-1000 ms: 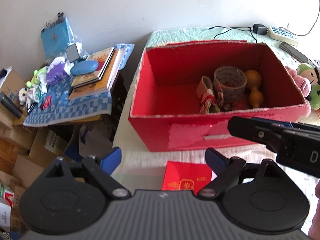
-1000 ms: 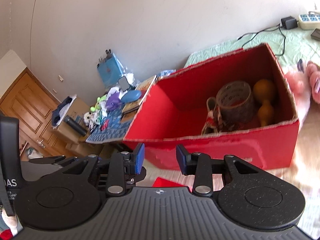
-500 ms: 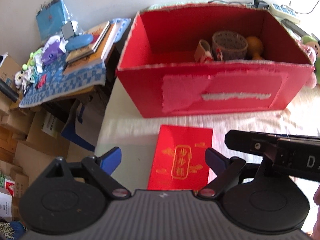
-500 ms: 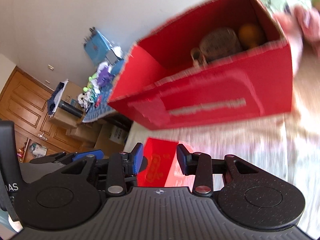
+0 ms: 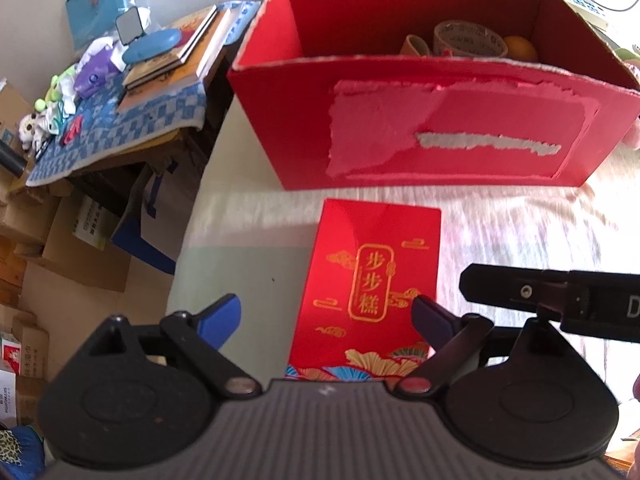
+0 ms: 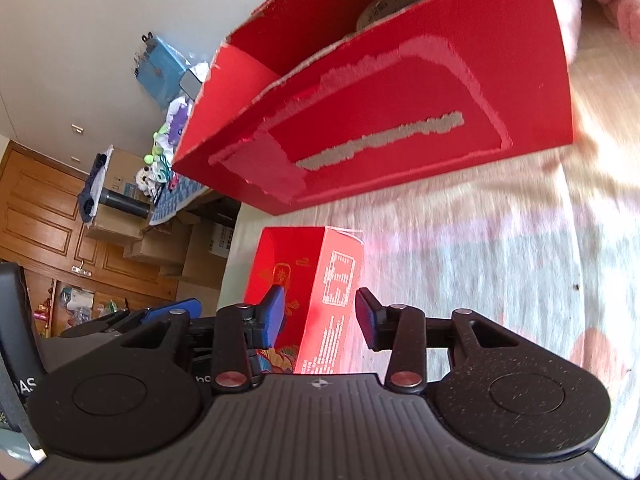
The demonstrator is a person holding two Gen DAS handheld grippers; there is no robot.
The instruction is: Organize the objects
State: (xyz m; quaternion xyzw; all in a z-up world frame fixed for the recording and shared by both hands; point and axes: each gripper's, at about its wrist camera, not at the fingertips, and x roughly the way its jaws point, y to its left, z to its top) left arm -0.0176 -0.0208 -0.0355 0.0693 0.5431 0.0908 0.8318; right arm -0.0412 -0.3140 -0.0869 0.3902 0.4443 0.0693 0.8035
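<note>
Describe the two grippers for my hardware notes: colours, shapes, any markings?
Both look alike. The left gripper has a ribbed grey body, two round black housings, black linkage arms with silver and red pivot pins, and blue pads on its fingers. The right gripper has the same build and blue pads. White letters mark its black side bar, only partly in view. No cables or sleeves show.
</note>
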